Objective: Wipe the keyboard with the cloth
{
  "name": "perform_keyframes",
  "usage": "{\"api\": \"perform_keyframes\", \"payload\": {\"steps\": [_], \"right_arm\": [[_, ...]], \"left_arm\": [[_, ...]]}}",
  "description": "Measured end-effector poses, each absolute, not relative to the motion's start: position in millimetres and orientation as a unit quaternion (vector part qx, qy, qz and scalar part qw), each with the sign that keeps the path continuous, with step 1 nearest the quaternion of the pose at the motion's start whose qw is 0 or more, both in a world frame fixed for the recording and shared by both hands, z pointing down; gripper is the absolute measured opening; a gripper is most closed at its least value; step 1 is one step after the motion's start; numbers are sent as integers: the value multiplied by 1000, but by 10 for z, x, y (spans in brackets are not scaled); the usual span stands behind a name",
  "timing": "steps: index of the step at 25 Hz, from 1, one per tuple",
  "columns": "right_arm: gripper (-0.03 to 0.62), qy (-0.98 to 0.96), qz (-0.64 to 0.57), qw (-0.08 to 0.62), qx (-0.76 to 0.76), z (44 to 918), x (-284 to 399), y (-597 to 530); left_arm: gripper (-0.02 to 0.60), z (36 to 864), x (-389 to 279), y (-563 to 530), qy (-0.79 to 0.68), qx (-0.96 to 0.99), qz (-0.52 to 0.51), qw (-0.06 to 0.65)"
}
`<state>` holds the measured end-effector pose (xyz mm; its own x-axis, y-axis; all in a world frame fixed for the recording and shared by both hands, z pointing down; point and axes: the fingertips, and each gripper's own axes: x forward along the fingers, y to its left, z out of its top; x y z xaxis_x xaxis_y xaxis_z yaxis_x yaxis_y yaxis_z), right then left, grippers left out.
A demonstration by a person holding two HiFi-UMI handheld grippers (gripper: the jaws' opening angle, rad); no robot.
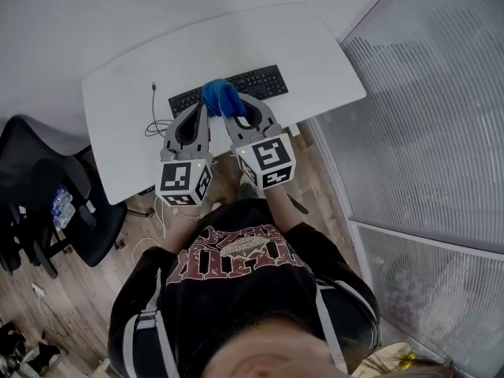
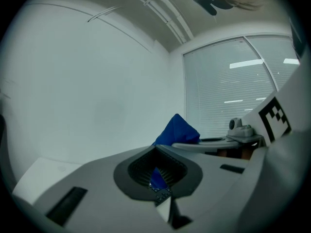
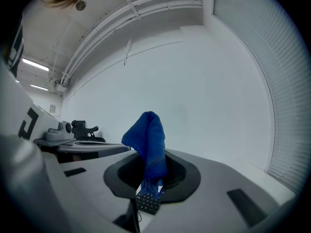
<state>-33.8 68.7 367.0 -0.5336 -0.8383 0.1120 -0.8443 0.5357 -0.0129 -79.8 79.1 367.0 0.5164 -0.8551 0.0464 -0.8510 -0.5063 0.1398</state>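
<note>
A black keyboard (image 1: 256, 82) lies on the white desk (image 1: 307, 46). A blue cloth (image 1: 221, 95) rests bunched over the keyboard's left half. My right gripper (image 1: 235, 110) is shut on the cloth, which stands up from between the jaws in the right gripper view as a blue cloth (image 3: 148, 142), with keyboard keys (image 3: 147, 201) below. My left gripper (image 1: 200, 110) sits just left of the cloth with its jaws together. In the left gripper view the left gripper (image 2: 158, 165) shows a sliver of blue and keys through its gap, and the cloth (image 2: 177, 130) rises beyond.
A thin cable (image 1: 154, 110) runs off the desk's left front. A black office chair (image 1: 55, 203) stands at the left on the wooden floor. A glass wall with blinds (image 1: 441, 124) lines the right side. Both grippers hang over the desk's near edge.
</note>
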Motion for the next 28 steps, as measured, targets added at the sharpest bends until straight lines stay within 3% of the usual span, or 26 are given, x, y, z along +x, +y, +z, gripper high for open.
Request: {"api": "perform_keyframes", "payload": {"steps": [13, 28], "right_arm": [[64, -904, 33, 51, 424, 3636, 145, -57], [64, -910, 50, 60, 407, 3848, -67, -427]], "left_arm": [[34, 3665, -318, 97, -548, 833, -13, 75], [34, 3850, -620, -241, -570, 817, -2, 86]]}}
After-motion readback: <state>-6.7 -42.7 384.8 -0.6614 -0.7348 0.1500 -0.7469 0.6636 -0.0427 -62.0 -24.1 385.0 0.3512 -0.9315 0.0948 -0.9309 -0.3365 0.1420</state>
